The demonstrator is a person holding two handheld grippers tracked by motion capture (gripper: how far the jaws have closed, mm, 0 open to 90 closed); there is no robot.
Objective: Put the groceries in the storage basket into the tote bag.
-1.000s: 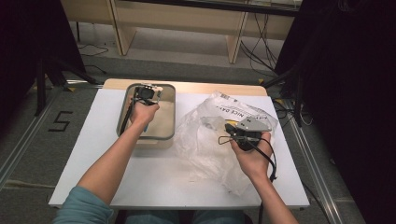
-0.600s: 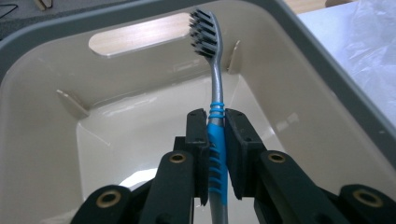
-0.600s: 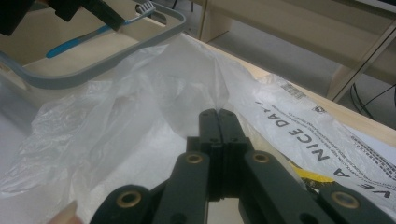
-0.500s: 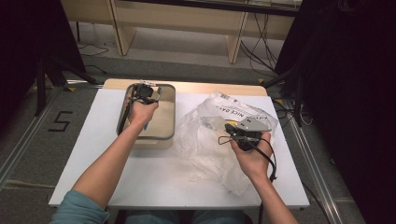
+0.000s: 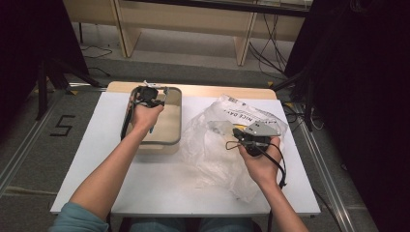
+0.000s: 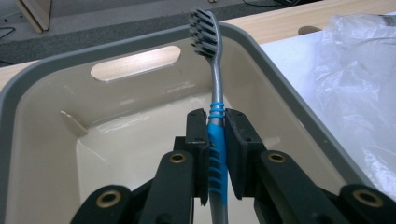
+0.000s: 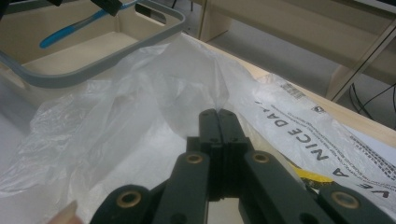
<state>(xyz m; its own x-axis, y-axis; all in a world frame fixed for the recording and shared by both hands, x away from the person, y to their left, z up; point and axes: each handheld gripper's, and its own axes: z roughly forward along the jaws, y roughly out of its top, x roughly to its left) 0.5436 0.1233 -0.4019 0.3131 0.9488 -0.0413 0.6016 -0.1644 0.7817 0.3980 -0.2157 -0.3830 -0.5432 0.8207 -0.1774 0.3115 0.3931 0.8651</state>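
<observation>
You have two tools at work over the white bench (image 5: 159,183). Your left tool (image 6: 215,122) pinches one toothbrush (image 6: 216,135) by its blue grip, holding it above the one beige tub (image 6: 42,154), bristle head up near the tub's far rim. Your right tool (image 7: 217,113) is pressed together on a fold of the one clear plastic bag (image 7: 116,116), which lies crumpled on the bench just beside the tub.

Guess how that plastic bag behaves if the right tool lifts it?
Probably floppy: the plastic bag lies crumpled and peaks where the right tool pinches it. Likely very light, since the film is thin and see-through. It may slip, as the surface looks glossy.
</observation>
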